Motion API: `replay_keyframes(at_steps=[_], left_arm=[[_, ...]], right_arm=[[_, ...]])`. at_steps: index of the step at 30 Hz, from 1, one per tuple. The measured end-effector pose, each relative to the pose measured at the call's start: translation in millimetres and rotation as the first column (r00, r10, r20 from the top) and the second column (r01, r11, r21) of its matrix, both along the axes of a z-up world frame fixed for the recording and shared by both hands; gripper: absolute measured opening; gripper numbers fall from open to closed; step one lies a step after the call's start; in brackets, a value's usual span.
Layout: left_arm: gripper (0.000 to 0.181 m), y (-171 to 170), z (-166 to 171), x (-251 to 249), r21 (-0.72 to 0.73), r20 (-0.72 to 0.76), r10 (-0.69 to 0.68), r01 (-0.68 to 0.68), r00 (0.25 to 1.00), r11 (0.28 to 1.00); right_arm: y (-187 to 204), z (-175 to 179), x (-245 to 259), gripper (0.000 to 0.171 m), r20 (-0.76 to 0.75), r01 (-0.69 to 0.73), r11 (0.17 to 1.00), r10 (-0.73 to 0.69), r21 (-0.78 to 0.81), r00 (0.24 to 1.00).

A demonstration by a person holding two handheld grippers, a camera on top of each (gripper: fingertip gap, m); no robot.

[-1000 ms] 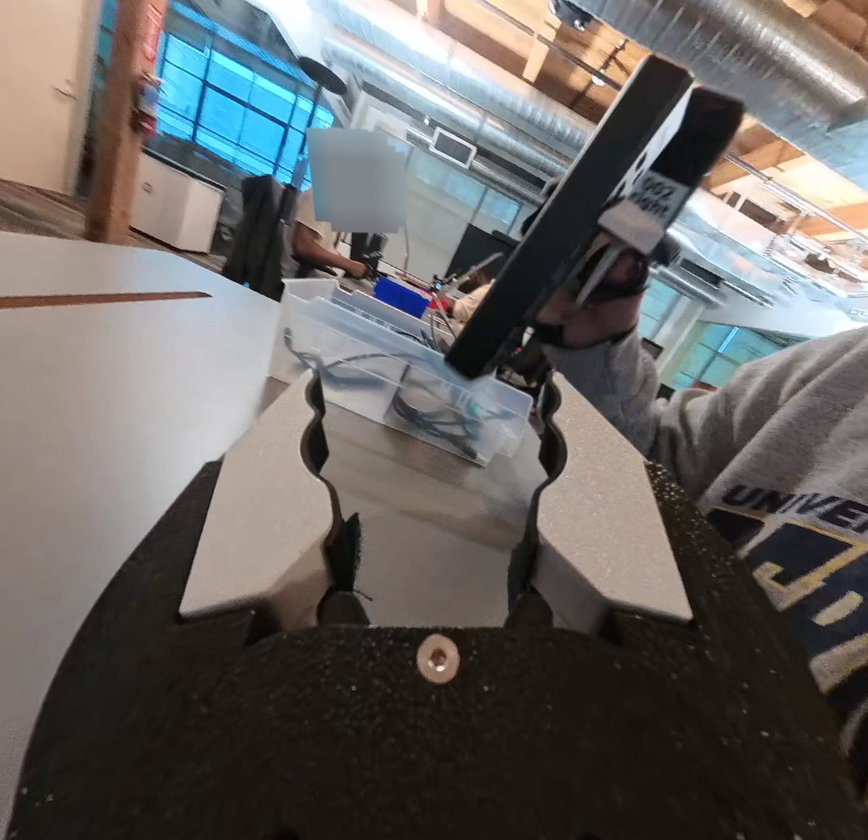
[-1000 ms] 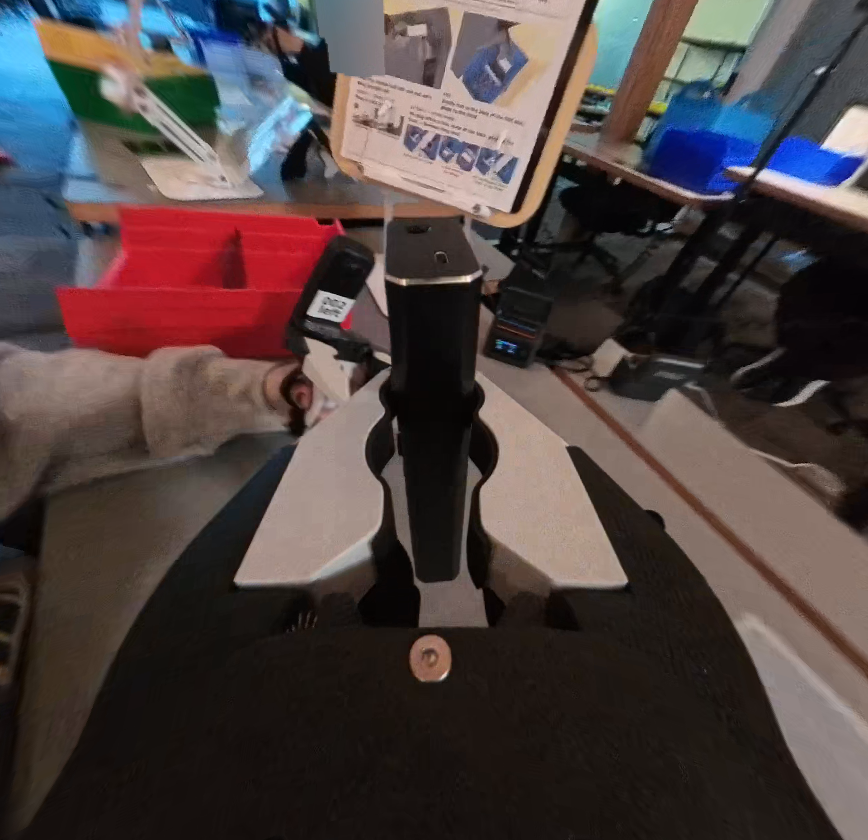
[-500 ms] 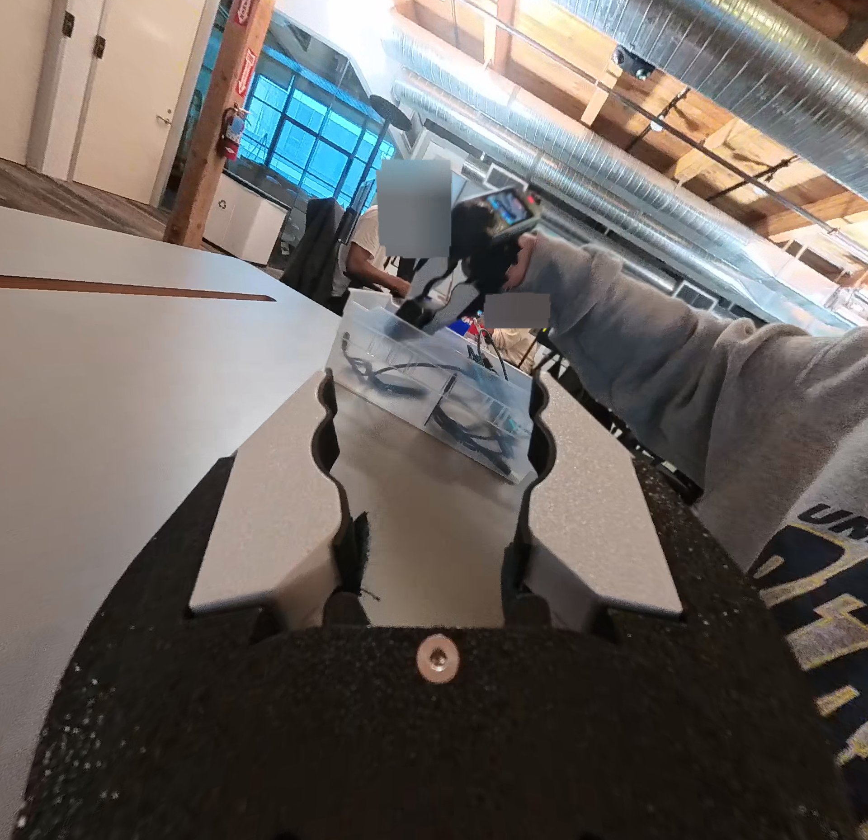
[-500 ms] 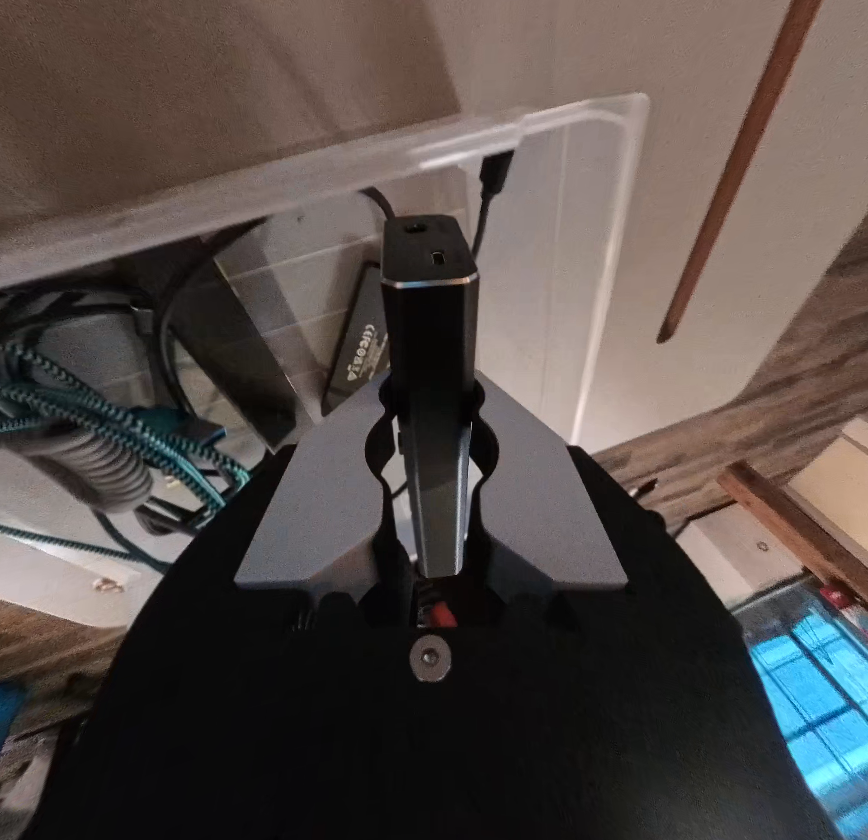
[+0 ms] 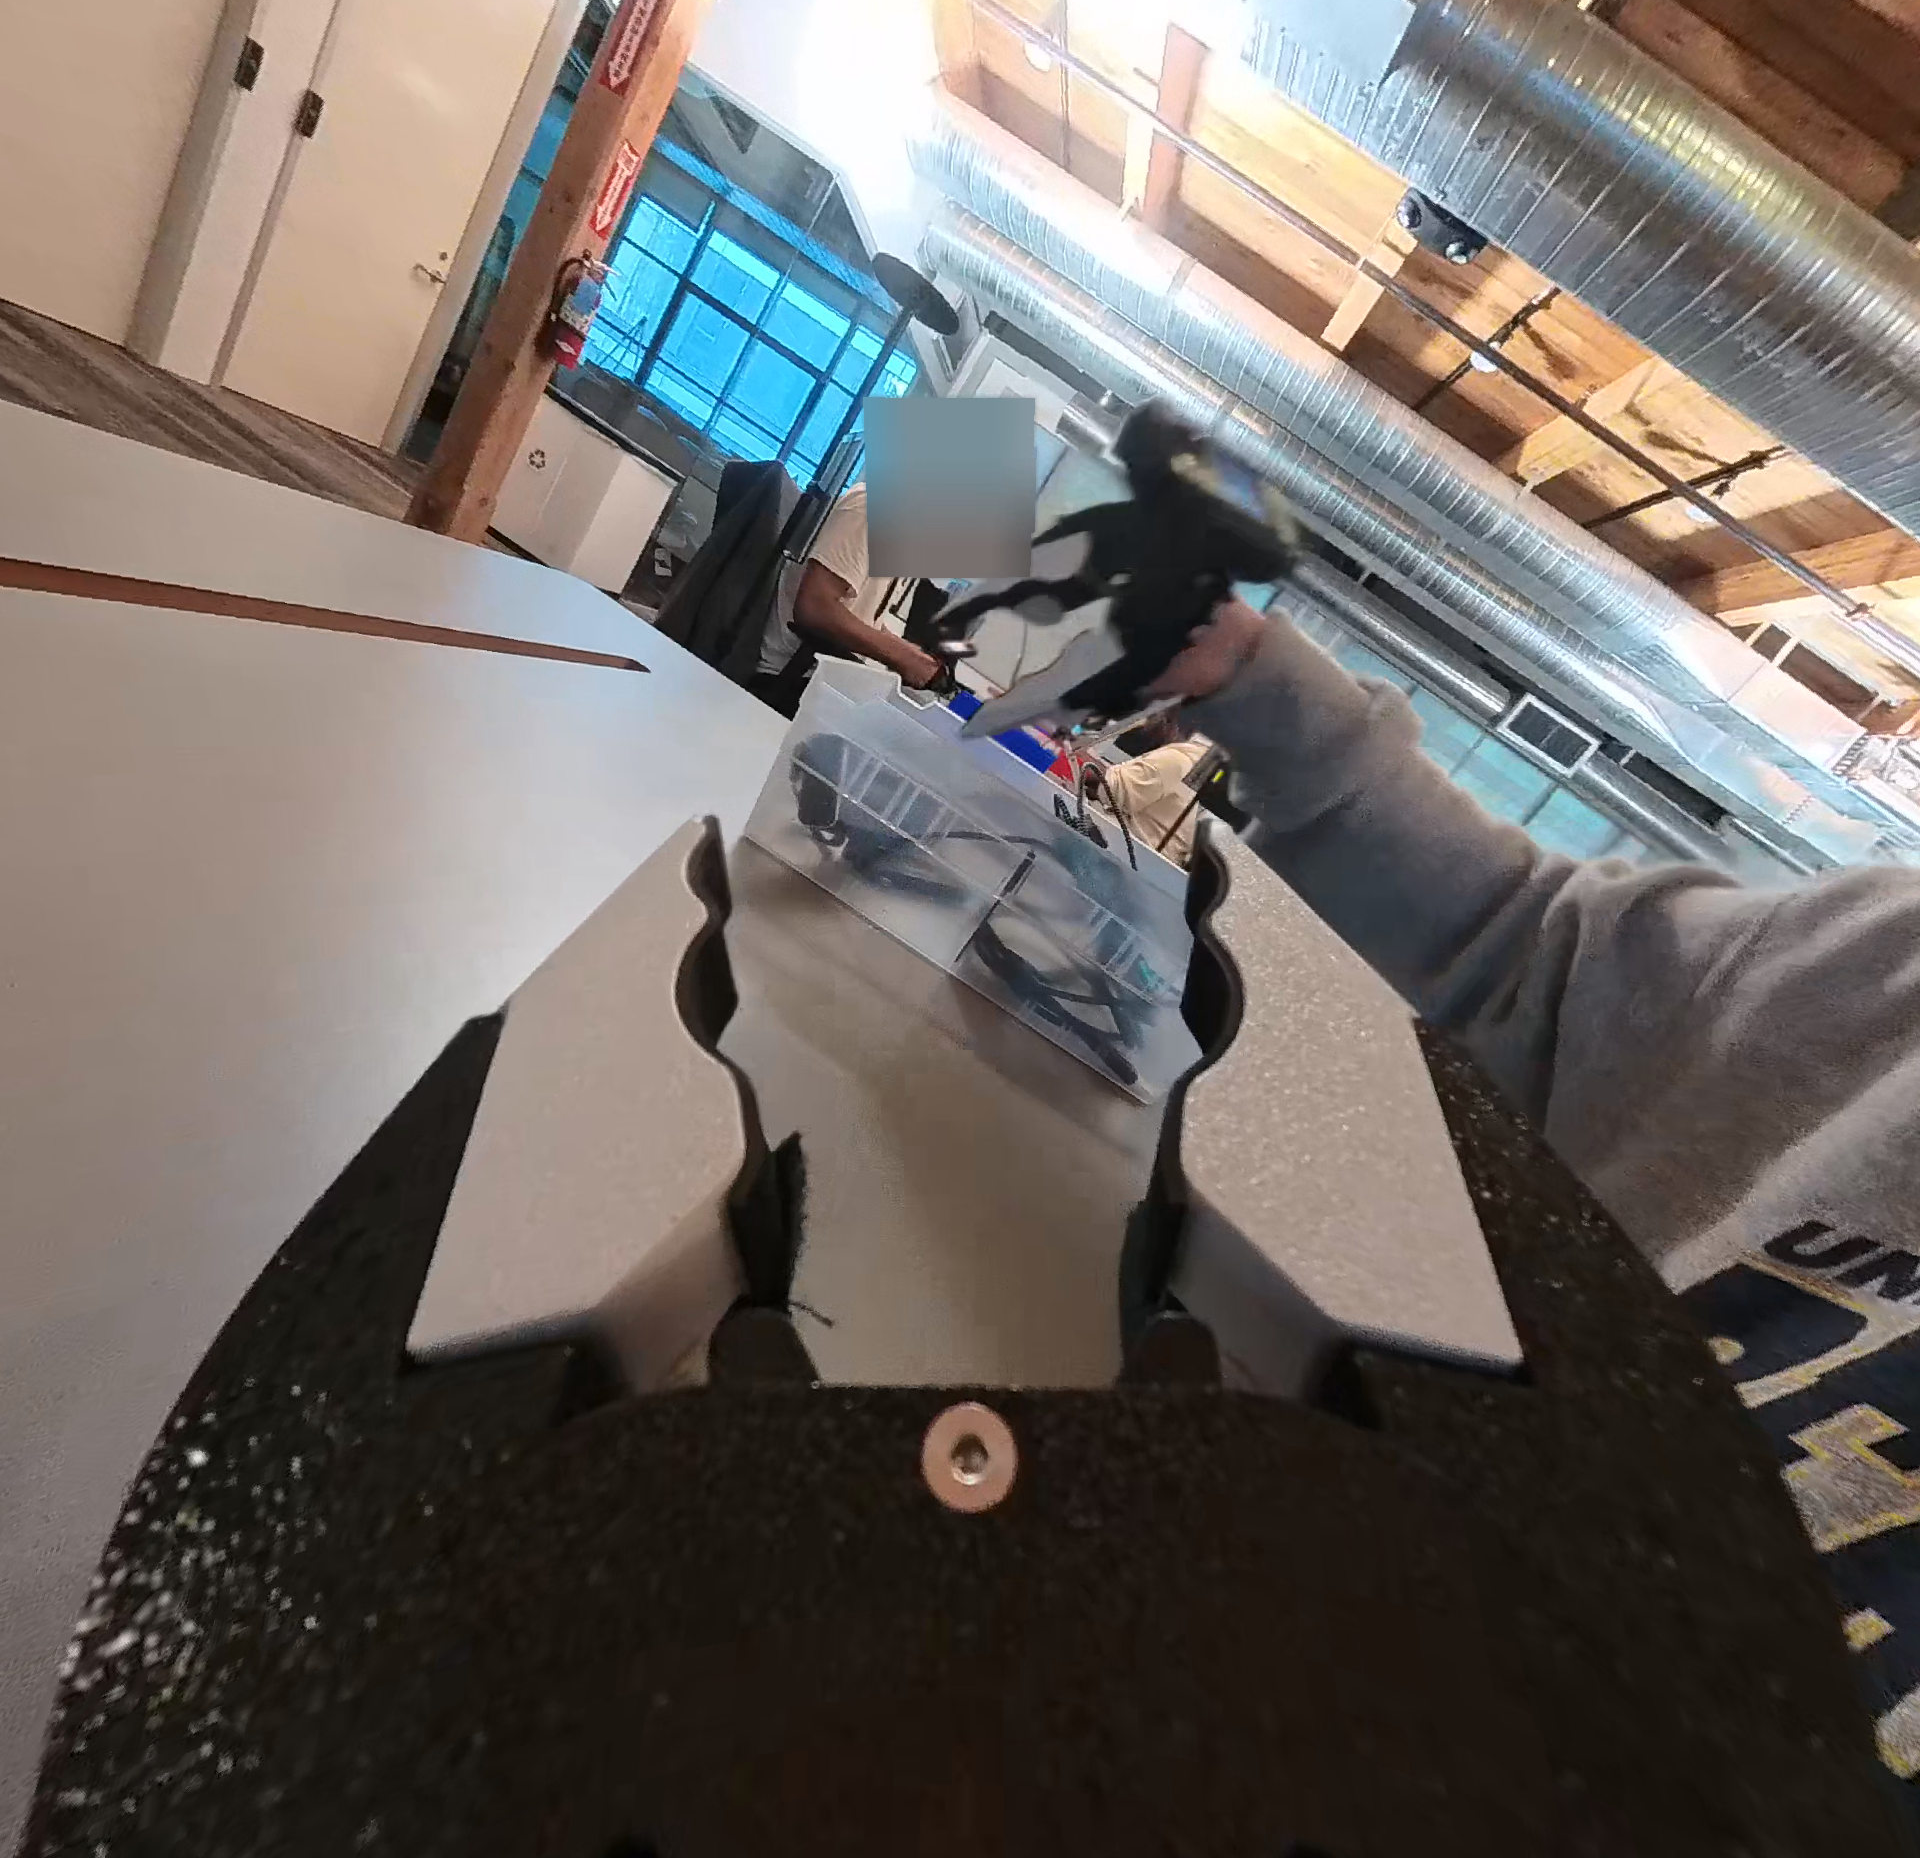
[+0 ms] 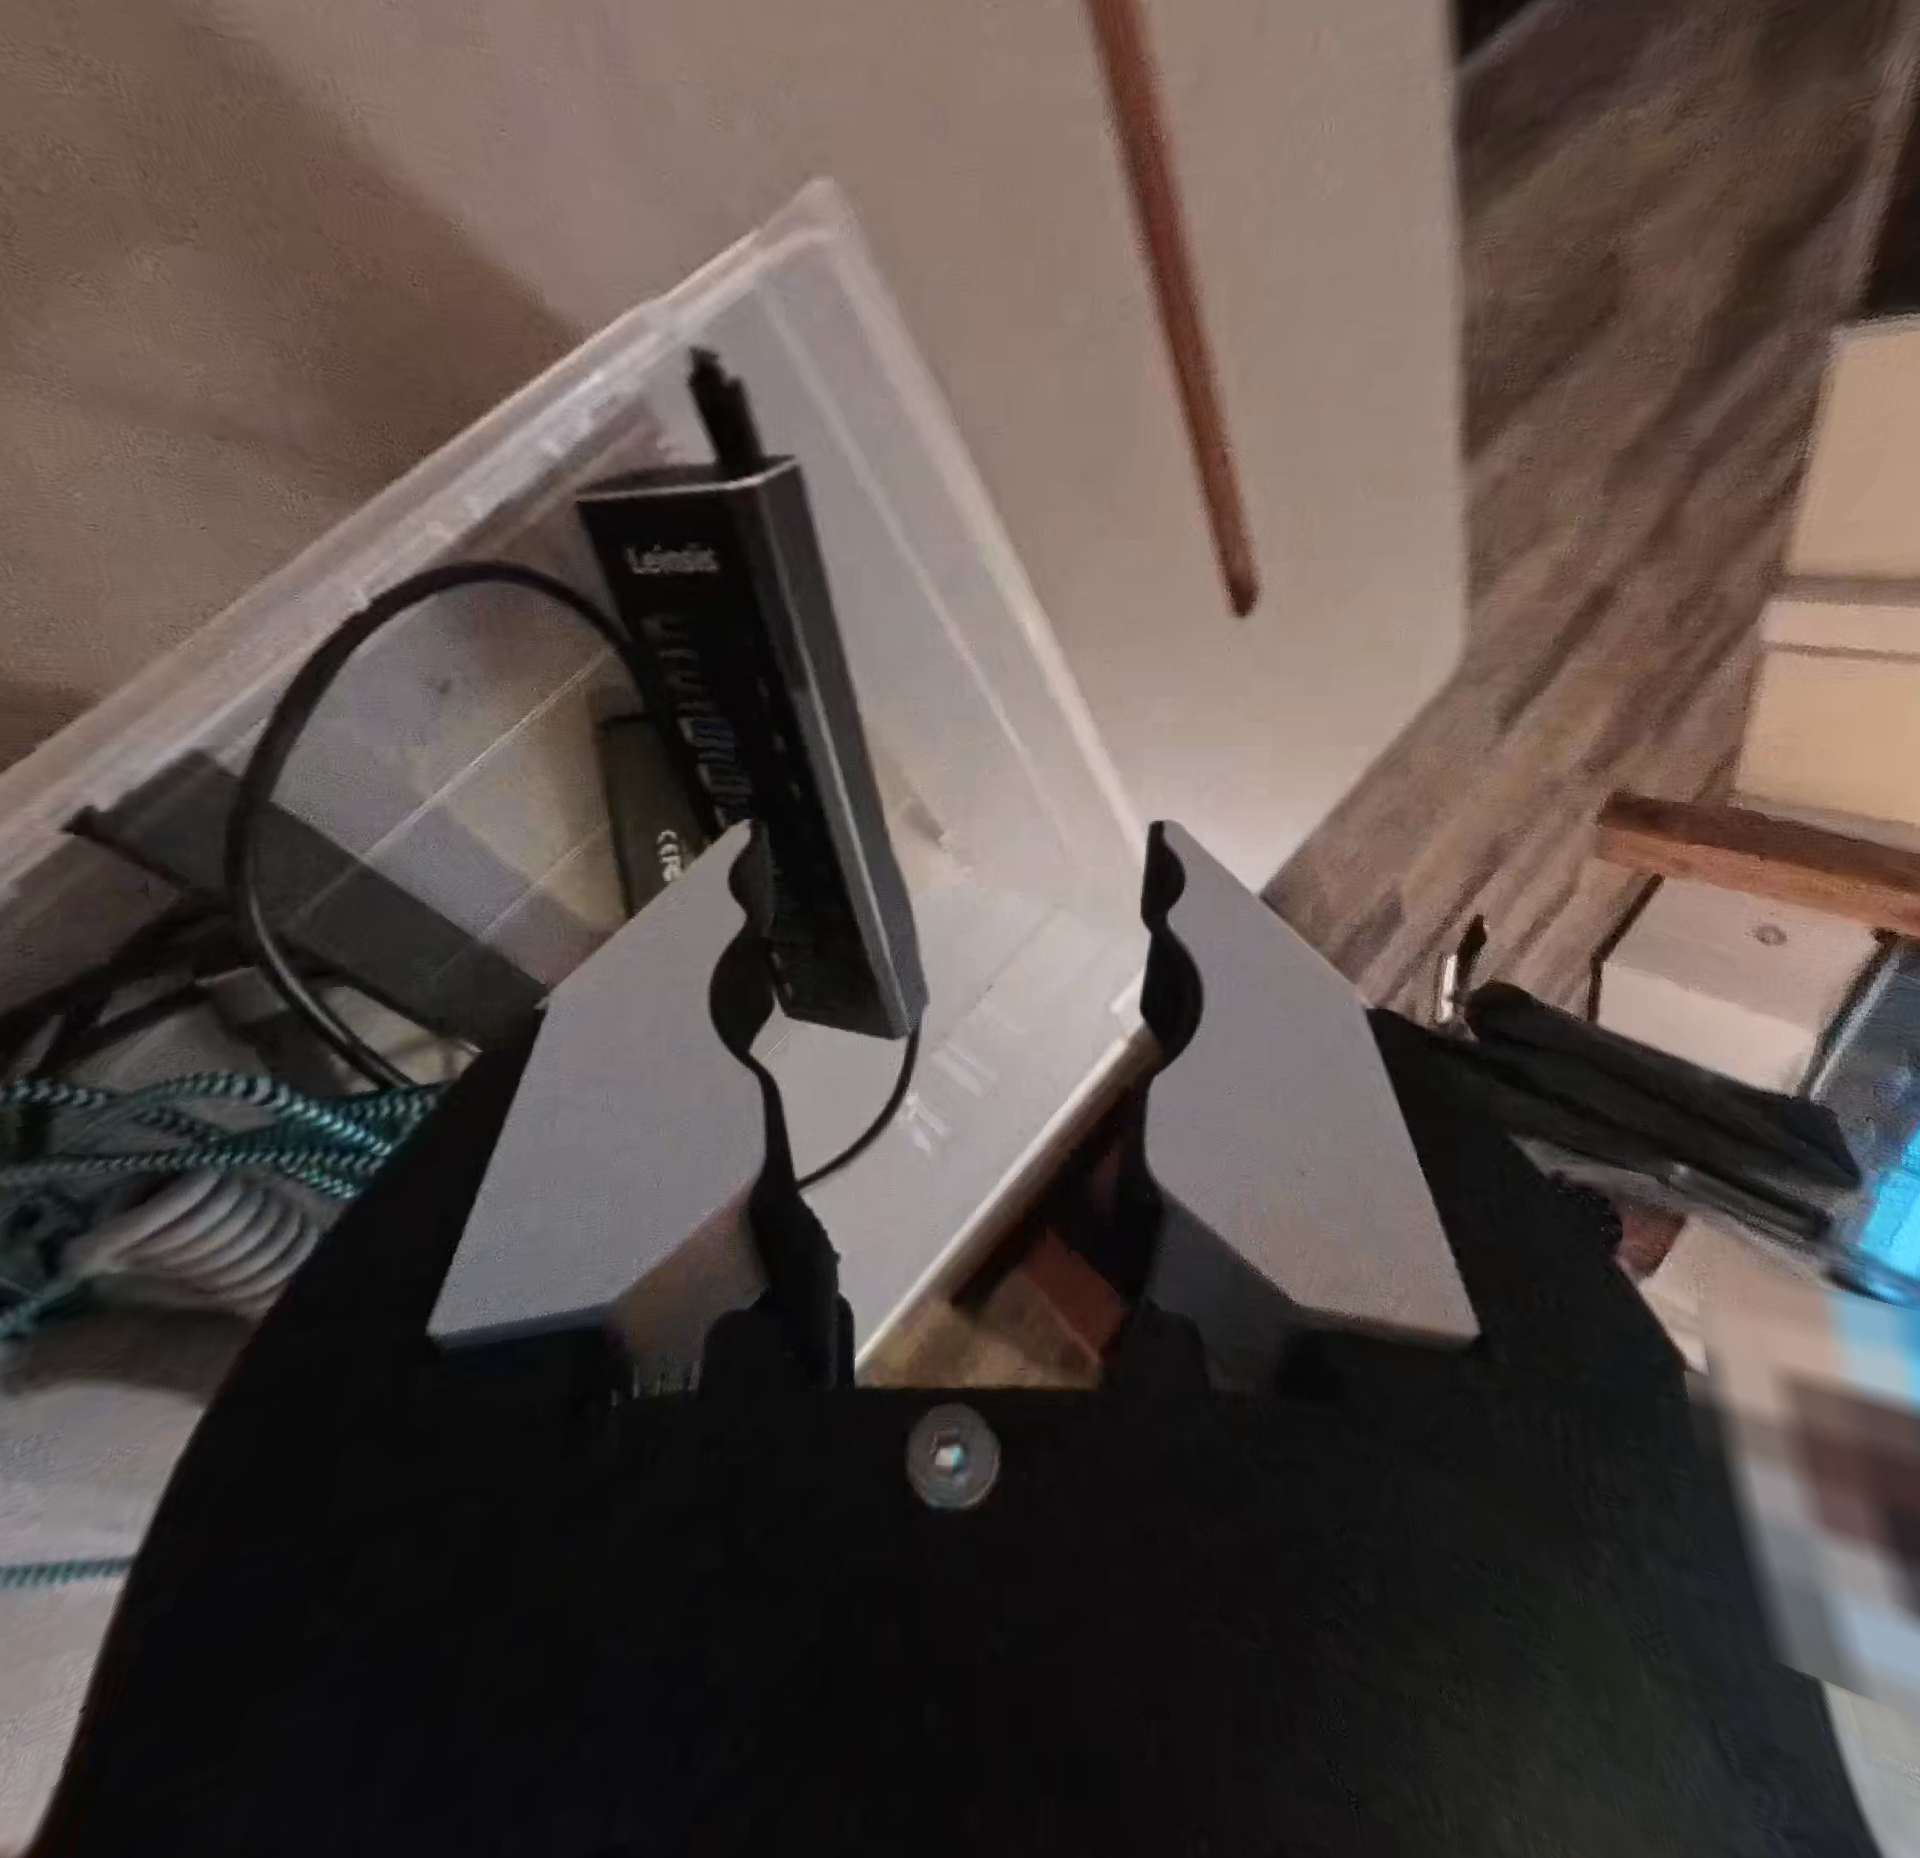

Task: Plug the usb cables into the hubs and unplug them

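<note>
In the right wrist view my right gripper (image 6: 951, 852) is open and empty, held over a clear plastic bin (image 6: 831, 250). A dark grey USB hub (image 6: 769, 665) lies tilted inside the bin, free of the fingers, with its lower end behind my left finger. A thin black cable (image 6: 249, 811) loops beside it, and teal braided cables (image 6: 156, 1133) fill the bin's left part. My left gripper (image 5: 951, 873) is open and empty, low over the table and pointing at the bin (image 5: 966, 904). There the right gripper (image 5: 1122, 613) hangs above the bin.
The bin stands on a white table (image 5: 260, 821) with a brown inlaid strip (image 5: 312, 613). A second dark hub (image 6: 655, 821) lies under the first. My grey sleeve (image 5: 1558, 977) crosses the right side. A person (image 5: 831, 613) sits at a desk behind.
My right gripper has opened and let go of the hub, which now lies in the bin. The left gripper stays open and has barely moved.
</note>
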State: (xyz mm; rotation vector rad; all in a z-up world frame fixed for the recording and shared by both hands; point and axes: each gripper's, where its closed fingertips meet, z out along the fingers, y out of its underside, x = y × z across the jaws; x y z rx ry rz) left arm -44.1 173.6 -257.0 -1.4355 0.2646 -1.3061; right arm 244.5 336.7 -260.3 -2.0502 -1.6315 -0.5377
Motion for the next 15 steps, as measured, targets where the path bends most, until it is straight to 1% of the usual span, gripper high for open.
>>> replay_keyframes(at_steps=[2,3,5,7,8,9,10,12,14,15], left_arm=[[0.089,2.2,-1.8,-0.2,-0.002,-0.020,0.021,-0.021,1.000,1.000],[0.090,3.3,-3.5,0.7,0.000,-0.041,0.033,-0.033,0.999,0.999],[0.092,4.5,-7.3,4.2,0.020,-0.109,0.064,-0.062,0.992,0.998],[0.092,4.8,-11.1,8.4,0.067,-0.208,0.118,-0.106,0.971,0.992],[0.091,5.2,-13.1,10.5,0.097,-0.268,0.156,-0.135,0.951,0.986],[0.091,5.0,-14.4,13.5,0.129,-0.332,0.195,-0.160,0.923,0.979],[0.092,3.3,-13.2,18.0,0.161,-0.386,0.228,-0.178,0.894,0.971],[0.093,-6.0,-1.6,28.8,0.224,-0.450,0.294,-0.212,0.843,0.951],[0.098,-22.4,13.4,34.4,0.275,-0.487,0.375,-0.269,0.789,0.923],[0.102,-32.8,21.6,33.4,0.301,-0.498,0.422,-0.306,0.757,0.903]], right_arm=[[-15.3,39.6,1.6,0.071,-0.202,0.056,0.986,-0.023,0.157,0.979],[-30.0,58.1,-0.1,0.071,-0.329,0.080,0.972,-0.002,0.222,0.944],[-69.3,87.4,-1.4,0.070,-0.561,0.122,0.941,0.082,0.316,0.824],[-109.7,103.7,8.0,0.068,-0.700,0.176,0.905,0.165,0.388,0.695],[-126.8,105.7,17.4,0.068,-0.731,0.207,0.885,0.190,0.417,0.656],[-140.4,104.7,30.4,0.068,-0.745,0.250,0.861,0.197,0.442,0.637],[-151.6,101.2,44.8,0.068,-0.750,0.291,0.838,0.193,0.461,0.632],[-167.9,88.8,73.4,0.068,-0.747,0.357,0.802,0.159,0.479,0.645],[-177.6,73.8,97.9,0.068,-0.752,0.403,0.793,0.103,0.457,0.651],[-180.6,66.9,108.2,0.068,-0.766,0.425,0.796,0.074,0.431,0.638]])
